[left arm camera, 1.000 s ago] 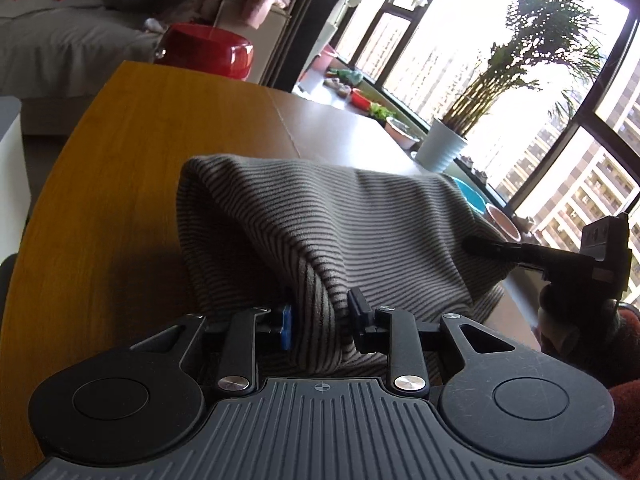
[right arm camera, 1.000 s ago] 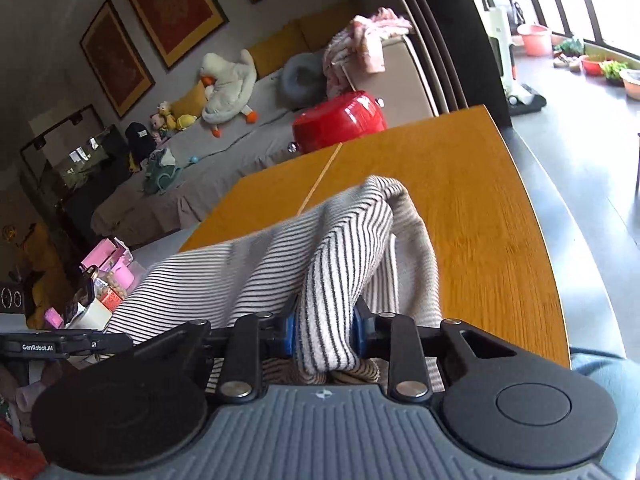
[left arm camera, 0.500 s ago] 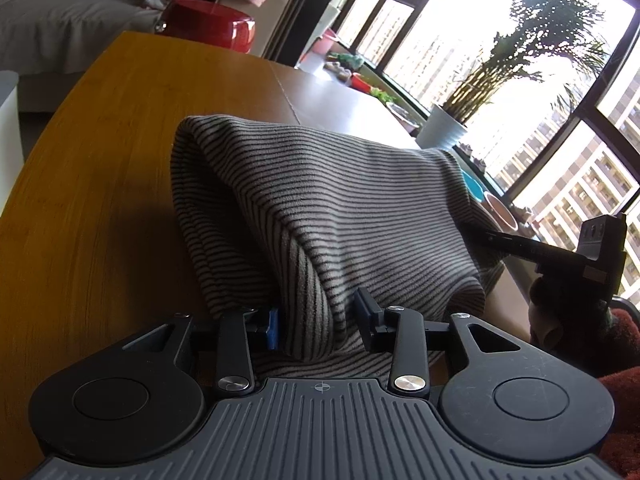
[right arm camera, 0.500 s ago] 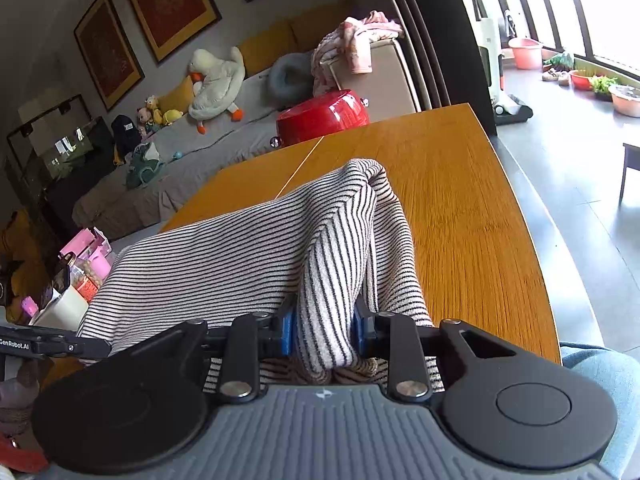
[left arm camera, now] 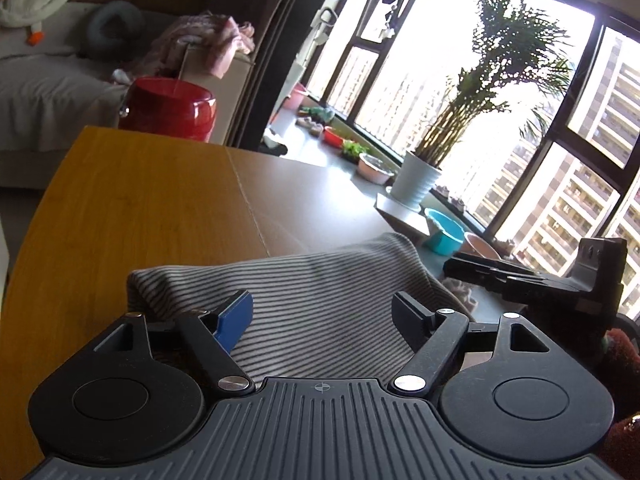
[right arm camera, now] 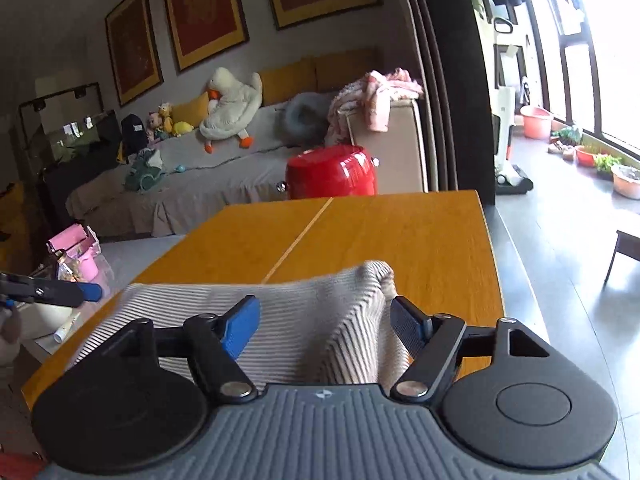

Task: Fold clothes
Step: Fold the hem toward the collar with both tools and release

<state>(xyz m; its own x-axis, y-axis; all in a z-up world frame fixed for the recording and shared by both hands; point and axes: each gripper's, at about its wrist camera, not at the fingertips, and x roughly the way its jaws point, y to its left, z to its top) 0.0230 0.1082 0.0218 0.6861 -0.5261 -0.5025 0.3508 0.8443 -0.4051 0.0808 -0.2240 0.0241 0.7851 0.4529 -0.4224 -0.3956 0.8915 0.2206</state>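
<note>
Striped garment (left arm camera: 320, 300) lies in a low heap on the near part of the wooden tabletop (left arm camera: 140, 208), whose far half is bare up to its far edge. Left gripper (left arm camera: 322, 314) hovers just over the cloth, jaws opening wide, pads off the fabric. Right gripper (right arm camera: 324, 318) does likewise at the raised corner fold, jaws opening, nothing pinched. Each gripper tilts downward. The garment's near edge is hidden behind both gripper bodies.
</note>
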